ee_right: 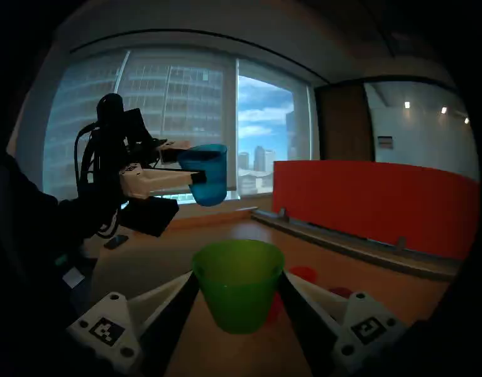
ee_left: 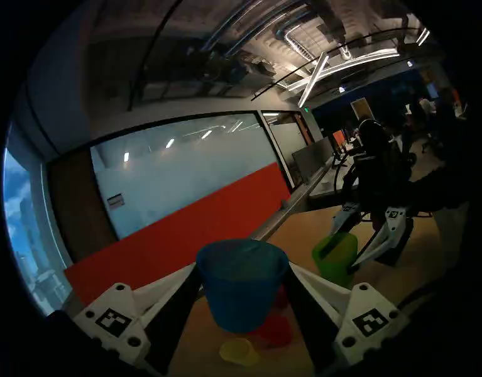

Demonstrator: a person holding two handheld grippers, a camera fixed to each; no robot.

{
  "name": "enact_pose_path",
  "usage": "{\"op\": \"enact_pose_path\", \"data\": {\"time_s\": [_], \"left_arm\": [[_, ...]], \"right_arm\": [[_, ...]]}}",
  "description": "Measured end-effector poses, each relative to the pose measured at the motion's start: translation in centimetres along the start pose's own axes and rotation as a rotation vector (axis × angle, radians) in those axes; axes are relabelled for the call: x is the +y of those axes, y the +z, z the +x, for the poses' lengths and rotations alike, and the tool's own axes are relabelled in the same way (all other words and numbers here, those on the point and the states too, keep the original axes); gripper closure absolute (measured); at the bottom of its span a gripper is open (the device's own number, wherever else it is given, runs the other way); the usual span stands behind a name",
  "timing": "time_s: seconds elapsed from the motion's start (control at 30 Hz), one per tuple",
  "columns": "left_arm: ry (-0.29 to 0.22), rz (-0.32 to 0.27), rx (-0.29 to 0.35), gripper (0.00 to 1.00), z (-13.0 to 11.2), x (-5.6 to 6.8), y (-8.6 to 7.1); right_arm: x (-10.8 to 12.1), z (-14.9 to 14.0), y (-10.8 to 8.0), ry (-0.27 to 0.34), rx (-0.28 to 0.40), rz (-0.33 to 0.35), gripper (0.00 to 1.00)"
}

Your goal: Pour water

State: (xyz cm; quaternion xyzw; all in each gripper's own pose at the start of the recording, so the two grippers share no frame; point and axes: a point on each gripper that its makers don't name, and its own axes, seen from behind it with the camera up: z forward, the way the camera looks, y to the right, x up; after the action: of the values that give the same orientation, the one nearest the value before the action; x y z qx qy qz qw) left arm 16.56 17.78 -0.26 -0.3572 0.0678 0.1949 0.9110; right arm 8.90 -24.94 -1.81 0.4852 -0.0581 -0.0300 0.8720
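Observation:
A blue cup [ee_left: 242, 284] is clamped upright between the fingers of my left gripper [ee_left: 242, 295], raised above the wooden table [ee_left: 310, 229]. In the right gripper view the same blue cup [ee_right: 207, 173] hangs in the air at the left, held by the left gripper [ee_right: 200, 177]. My right gripper [ee_right: 239, 295] is shut on a green cup [ee_right: 239, 284], also upright and lifted. From the left gripper view the green cup [ee_left: 335, 256] and the right gripper [ee_left: 347, 254] sit to the right, apart from the blue cup. Whether either cup holds water is not visible.
On the table below lie a yellow cup [ee_left: 239, 351] and red cups [ee_left: 275, 328]; red cups [ee_right: 303, 273] also show behind the green one. An orange divider [ee_right: 372, 201] borders the table. A dark phone [ee_right: 116, 241] lies at the table's left. A person's dark sleeve [ee_right: 33, 220] holds the left gripper.

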Motion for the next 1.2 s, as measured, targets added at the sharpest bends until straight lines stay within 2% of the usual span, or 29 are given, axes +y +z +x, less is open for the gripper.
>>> {"op": "enact_pose_path", "data": {"time_s": [0.5, 0.8, 1.2], "left_arm": [[0.151, -0.02, 0.004, 0.14, 1.7, 0.6, 1.2], [0.282, 0.002, 0.003, 0.14, 2.9, 0.3, 1.3], [0.397, 0.017, 0.003, 0.14, 3.8, 0.4, 1.7]], "right_arm": [[-0.8, -0.9, 1.3, 0.018, 0.005, 0.046, 0.11], [-1.7, -1.2, 2.1, 0.023, 0.006, 0.075, 0.12], [-2.7, -1.0, 3.0, 0.02, 0.003, 0.099, 0.12]]}}
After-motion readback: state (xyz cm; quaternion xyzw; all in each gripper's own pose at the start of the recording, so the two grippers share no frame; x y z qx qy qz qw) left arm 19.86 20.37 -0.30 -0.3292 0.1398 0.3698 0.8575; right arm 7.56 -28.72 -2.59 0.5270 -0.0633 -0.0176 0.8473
